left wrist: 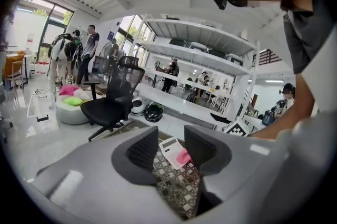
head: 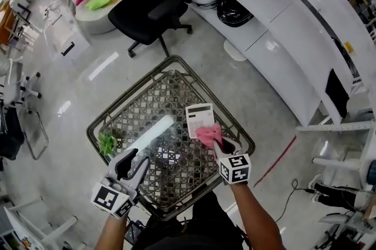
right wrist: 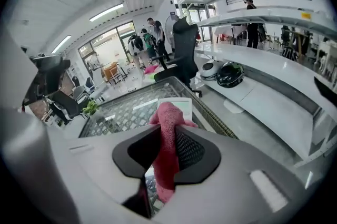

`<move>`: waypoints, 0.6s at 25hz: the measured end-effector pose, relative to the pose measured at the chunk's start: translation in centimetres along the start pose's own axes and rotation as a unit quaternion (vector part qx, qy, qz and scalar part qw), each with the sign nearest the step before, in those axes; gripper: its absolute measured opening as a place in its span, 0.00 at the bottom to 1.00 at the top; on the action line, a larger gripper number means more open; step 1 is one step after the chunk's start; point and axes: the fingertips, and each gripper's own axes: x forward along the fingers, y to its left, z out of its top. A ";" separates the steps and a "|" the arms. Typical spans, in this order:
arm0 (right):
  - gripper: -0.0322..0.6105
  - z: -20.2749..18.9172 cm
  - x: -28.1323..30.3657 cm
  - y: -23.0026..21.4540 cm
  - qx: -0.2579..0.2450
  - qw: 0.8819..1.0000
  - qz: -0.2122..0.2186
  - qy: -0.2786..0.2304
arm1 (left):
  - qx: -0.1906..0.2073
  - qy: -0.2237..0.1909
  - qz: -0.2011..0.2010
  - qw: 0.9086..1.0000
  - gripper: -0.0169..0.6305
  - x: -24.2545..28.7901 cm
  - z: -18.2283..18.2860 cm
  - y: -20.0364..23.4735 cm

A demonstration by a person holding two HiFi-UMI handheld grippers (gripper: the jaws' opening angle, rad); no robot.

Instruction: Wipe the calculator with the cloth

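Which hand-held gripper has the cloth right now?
The right hand-held gripper: its jaws are shut on the pink cloth by the calculator. The left hand-held gripper stands open and empty.

The fuzzy pink cloth was proper hot pink next to the white plastic calculator, whose screen was pale green. My right claw was light grey with black ribbed pads, and its cube had black-and-white square markers. The glass-topped table showed a brown woven lattice. The little leafy plant was bright green, the mesh office chair black.
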 end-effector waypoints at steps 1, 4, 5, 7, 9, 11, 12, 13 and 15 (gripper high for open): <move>0.16 0.7 0.2 -0.3 0.001 1.000 -0.003 -0.007 | 0.000 0.000 0.001 1.000 0.33 -0.1 0.0 0.1; 0.16 2.5 1.0 -1.1 0.008 1.000 -0.012 -0.023 | -0.002 0.000 0.005 1.000 0.33 -0.2 0.0 0.3; 0.16 3.0 1.3 -1.4 0.011 0.999 -0.014 -0.028 | -0.002 0.001 0.006 1.000 0.33 -0.2 0.0 0.4; 0.16 4.1 2.1 -1.8 0.016 0.999 -0.018 -0.038 | -0.003 0.003 0.009 1.000 0.33 -0.4 -0.1 0.6; 0.16 5.0 3.0 -2.1 0.021 0.998 -0.023 -0.047 | -0.004 0.004 0.013 1.000 0.33 -0.6 -0.2 1.0; 0.16 5.8 4.0 -2.5 0.029 0.998 -0.027 -0.053 | -0.005 0.006 0.016 1.000 0.33 -0.8 -0.3 1.3; 0.16 6.1 4.6 -2.8 0.033 0.998 -0.029 -0.055 | -0.006 0.007 0.017 1.000 0.33 -0.8 -0.4 1.4; 0.16 6.5 5.2 -3.0 0.036 0.997 -0.031 -0.057 | -0.006 0.009 0.019 1.000 0.33 -0.9 -0.5 1.5; 0.16 6.9 6.4 -3.4 0.041 0.997 -0.035 -0.058 | -0.007 0.010 0.022 1.000 0.33 -1.0 -0.7 1.7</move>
